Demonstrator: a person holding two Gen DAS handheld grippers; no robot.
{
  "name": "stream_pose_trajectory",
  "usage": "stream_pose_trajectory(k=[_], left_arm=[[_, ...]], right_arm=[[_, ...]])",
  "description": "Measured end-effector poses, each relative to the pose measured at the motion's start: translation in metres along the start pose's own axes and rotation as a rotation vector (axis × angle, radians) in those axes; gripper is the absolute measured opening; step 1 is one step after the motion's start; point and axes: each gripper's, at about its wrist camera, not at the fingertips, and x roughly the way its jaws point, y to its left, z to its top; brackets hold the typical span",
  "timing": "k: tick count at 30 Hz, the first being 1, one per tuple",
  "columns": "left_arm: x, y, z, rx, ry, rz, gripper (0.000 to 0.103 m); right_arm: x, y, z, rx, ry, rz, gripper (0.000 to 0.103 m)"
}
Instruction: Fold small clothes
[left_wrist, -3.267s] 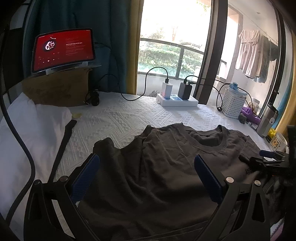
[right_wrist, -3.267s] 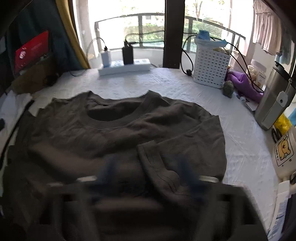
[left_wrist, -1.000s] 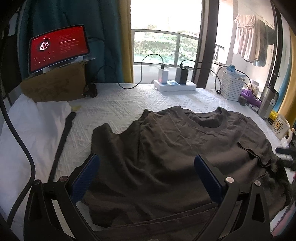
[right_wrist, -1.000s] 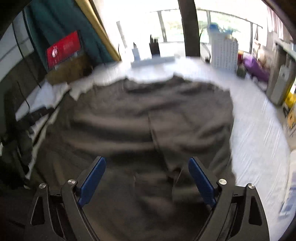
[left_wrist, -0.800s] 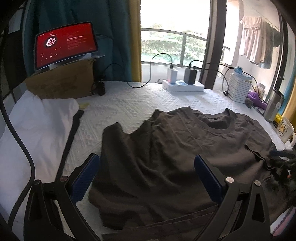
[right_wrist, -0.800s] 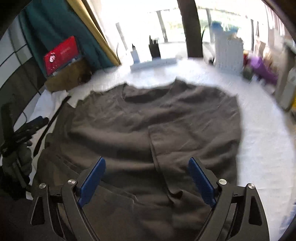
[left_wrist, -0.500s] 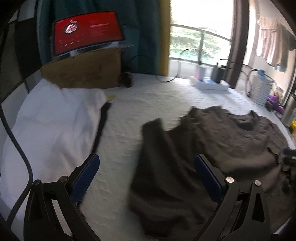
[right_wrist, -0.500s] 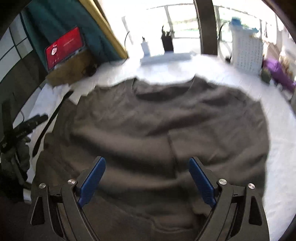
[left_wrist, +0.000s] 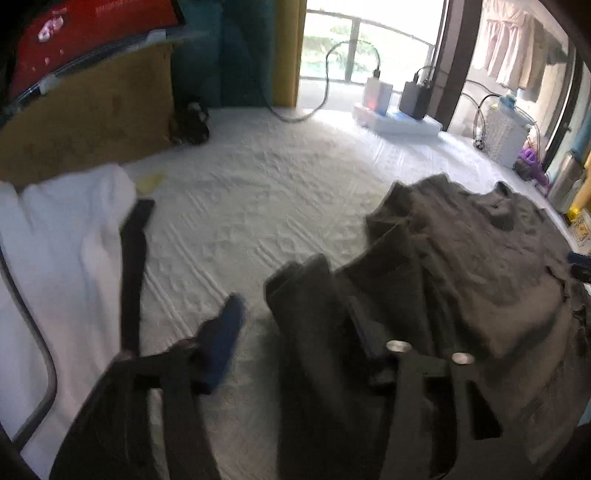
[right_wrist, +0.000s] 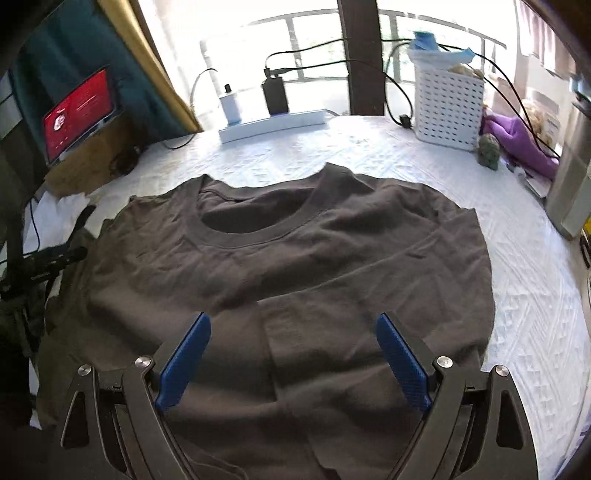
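Far left edge of table: folded white cloth (left_wrist: 62, 240) with a dark strap (left_wrist: 133, 273) lying along it, touching. Behind, at back left corner, cardboard box (left_wrist: 88, 107) carrying a red-lit screen (right_wrist: 79, 112). Table (left_wrist: 240, 206) covered in white textured cloth. Left gripper (left_wrist: 295, 328) low over table at shirt's left side, view blurred; fingers (left_wrist: 225, 339) have just been closing, now about half apart, with the shirt's left sleeve edge between them; left pad over bare table just beside the sleeve, right pad over dark fabric; cannot tell whether pads press the cloth. Dark grey T-shirt (right_wrist: 295, 258) spread flat across table's middle, neck hole toward back edge, right sleeve folded in over the body. Right gripper (right_wrist: 293, 354) hovering above shirt's lower middle, fingers (right_wrist: 402, 365) spread wide, nothing held, cloth beneath and apart. Back edge, centre: white power strip (right_wrist: 273, 125) with two chargers plugged in, cables trailing. Toward back right corner: white perforated basket (right_wrist: 448, 107), then purple soft item (right_wrist: 524, 140) beside it. Right edge: metal container (right_wrist: 570, 184).
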Motion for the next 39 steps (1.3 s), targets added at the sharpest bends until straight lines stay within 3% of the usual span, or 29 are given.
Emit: stream_pose_trajectory(k=[2, 5, 11, 14, 19, 24, 30, 33, 34, 35, 37, 39], left_arm=[[-0.003, -0.001, -0.001, 0.012, 0.008, 0.002, 0.01], [-0.012, 0.006, -0.007, -0.04, 0.002, 0.015, 0.005], [-0.05, 0.011, -0.026, -0.127, -0.088, 0.128, 0.005], [-0.064, -0.001, -0.023, -0.091, -0.126, 0.171, 0.005], [-0.074, -0.034, -0.006, -0.001, -0.167, 0.173, 0.005], [-0.072, -0.083, 0.012, 0.148, -0.178, 0.125, 0.005], [-0.044, -0.141, 0.017, 0.277, -0.113, -0.028, 0.005], [-0.019, -0.156, 0.015, 0.297, 0.014, -0.133, 0.008], [-0.019, -0.156, 0.015, 0.294, 0.041, -0.15, 0.019], [-0.022, -0.152, 0.015, 0.274, 0.049, -0.172, 0.036], [-0.04, -0.135, 0.013, 0.212, 0.029, -0.208, 0.047], [-0.06, -0.112, 0.014, 0.153, -0.001, -0.223, 0.051]], right_arm=[[0.0, -0.003, 0.0, 0.008, -0.001, -0.008, 0.092], [-0.001, -0.006, -0.001, 0.017, -0.004, -0.009, 0.092], [-0.001, -0.007, -0.003, 0.02, -0.01, 0.003, 0.092], [-0.004, -0.004, -0.003, 0.009, -0.02, 0.015, 0.092], [-0.017, -0.002, -0.004, 0.005, -0.057, 0.037, 0.092], [-0.028, -0.009, -0.011, 0.033, -0.084, 0.048, 0.092], [-0.037, -0.023, -0.024, 0.07, -0.103, 0.046, 0.092], [-0.042, -0.03, -0.029, 0.086, -0.11, 0.041, 0.092], [-0.044, -0.032, -0.031, 0.089, -0.112, 0.039, 0.092], [-0.047, -0.033, -0.032, 0.09, -0.115, 0.037, 0.092], [-0.051, -0.036, -0.035, 0.091, -0.122, 0.032, 0.092], [-0.055, -0.039, -0.038, 0.097, -0.128, 0.024, 0.092]])
